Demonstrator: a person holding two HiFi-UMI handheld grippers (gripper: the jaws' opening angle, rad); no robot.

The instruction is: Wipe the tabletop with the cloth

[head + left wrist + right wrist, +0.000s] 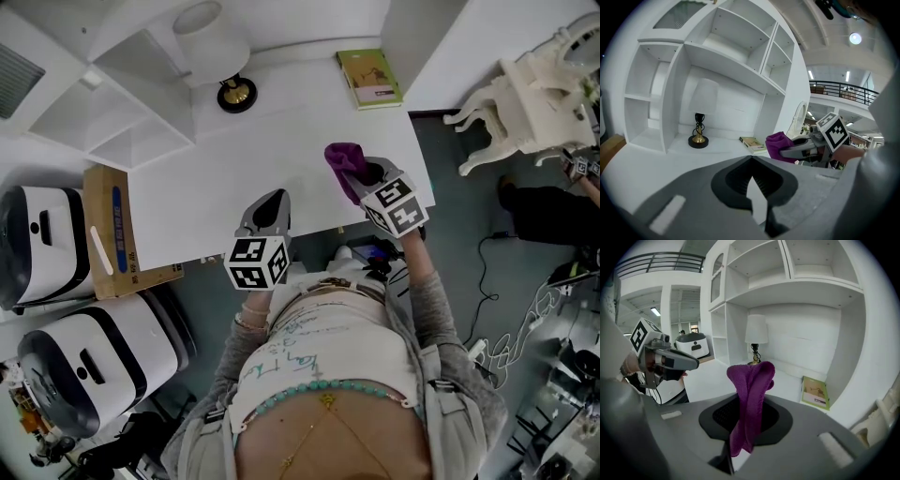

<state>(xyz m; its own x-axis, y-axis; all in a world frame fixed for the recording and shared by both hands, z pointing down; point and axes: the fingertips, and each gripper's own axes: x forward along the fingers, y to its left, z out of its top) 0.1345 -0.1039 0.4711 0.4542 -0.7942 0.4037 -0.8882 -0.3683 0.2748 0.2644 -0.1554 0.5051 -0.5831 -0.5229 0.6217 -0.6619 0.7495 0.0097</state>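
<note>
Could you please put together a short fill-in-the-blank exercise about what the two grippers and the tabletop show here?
The cloth clamped in the right gripper is ___ in colour. The left gripper holds ___ between its jaws. The book lying on the tabletop has a ___ cover.
Missing words: purple; nothing; green.

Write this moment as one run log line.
right gripper: shut on purple cloth | left gripper: shut, empty | cloth over tabletop, contact unclear
</note>
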